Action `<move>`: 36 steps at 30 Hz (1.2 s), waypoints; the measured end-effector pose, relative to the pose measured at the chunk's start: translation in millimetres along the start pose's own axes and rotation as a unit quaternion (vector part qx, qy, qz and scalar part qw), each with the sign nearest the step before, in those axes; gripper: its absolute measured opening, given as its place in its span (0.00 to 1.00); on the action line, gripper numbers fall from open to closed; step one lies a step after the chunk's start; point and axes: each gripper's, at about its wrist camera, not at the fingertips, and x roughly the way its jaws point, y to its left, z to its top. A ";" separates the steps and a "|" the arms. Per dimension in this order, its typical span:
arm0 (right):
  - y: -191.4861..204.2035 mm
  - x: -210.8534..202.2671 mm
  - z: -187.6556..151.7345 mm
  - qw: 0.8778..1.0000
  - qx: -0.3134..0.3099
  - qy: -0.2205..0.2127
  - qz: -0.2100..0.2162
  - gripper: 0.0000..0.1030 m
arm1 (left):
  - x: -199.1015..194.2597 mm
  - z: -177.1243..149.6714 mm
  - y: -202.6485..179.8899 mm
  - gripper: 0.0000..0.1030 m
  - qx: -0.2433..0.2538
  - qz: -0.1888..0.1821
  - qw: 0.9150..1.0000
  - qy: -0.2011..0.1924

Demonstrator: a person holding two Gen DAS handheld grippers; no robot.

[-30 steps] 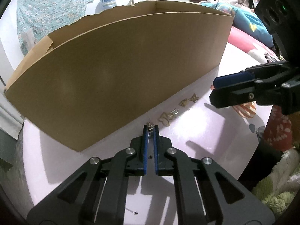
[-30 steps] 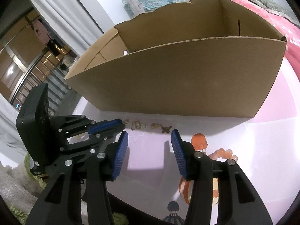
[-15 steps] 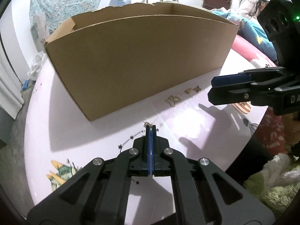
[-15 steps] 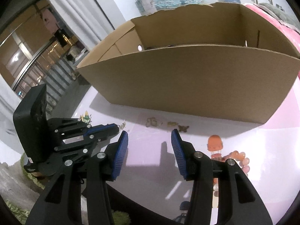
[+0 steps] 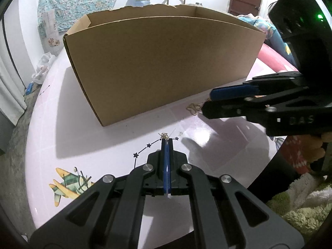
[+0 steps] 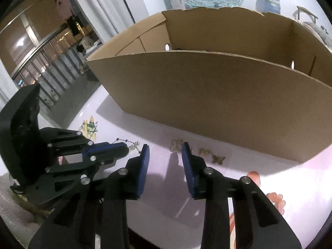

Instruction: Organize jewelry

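The left gripper [image 5: 166, 140] is sitting with its blue-padded jaws pressed together, pinching a small gold-coloured jewelry piece [image 5: 164, 135] at the very tips; the piece is protruding just past the pads above the glossy pale pink surface [image 5: 87, 137], over a printed line of small dark stars [image 5: 148, 145]. In the right wrist view the same gold piece [image 6: 134, 145] is showing at the tip of the left gripper [image 6: 127, 146], which is lying low at the left of that frame. The right gripper [image 6: 165, 148] is holding its jaws apart with nothing between them, and its blue pads [image 6: 144, 161] are hovering above the surface short of the loose items. A small group of gold-toned butterfly-shaped trinkets [image 6: 217, 157] is lying on the surface, close to the near wall of the large open-topped brown cardboard box [image 6: 217, 95]; whether they are touching that wall cannot be told. One of these trinkets [image 5: 194, 108] is showing in the left wrist view just beside the tip of the right gripper [image 5: 209, 101]. The cardboard box [image 5: 161, 66] is standing upright on the surface, and its contents are largely hidden. A strand of pale orange beads [image 6: 277, 199] is lying near the right edge, partly hidden behind the right gripper's finger. A cartoon airplane decal [image 5: 70, 183] is printed on the surface to the left.
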 end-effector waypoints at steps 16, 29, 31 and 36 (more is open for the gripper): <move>3.8 17.7 2.8 0.999 -0.027 0.018 -0.037 0.24 | 1.5 1.0 4.4 0.01 -0.005 0.002 1.000 0.002; 16.9 18.7 3.9 0.990 -0.103 0.013 -0.092 0.24 | 1.7 0.8 5.0 0.01 -0.006 0.000 1.000 0.001; 17.5 18.7 3.1 0.990 -0.108 0.013 -0.094 0.24 | 1.8 0.5 5.3 0.01 -0.006 0.000 1.000 0.001; 23.2 18.7 1.6 0.988 -0.118 0.017 -0.102 0.11 | 2.6 1.4 5.7 0.01 -0.008 -0.002 1.000 0.001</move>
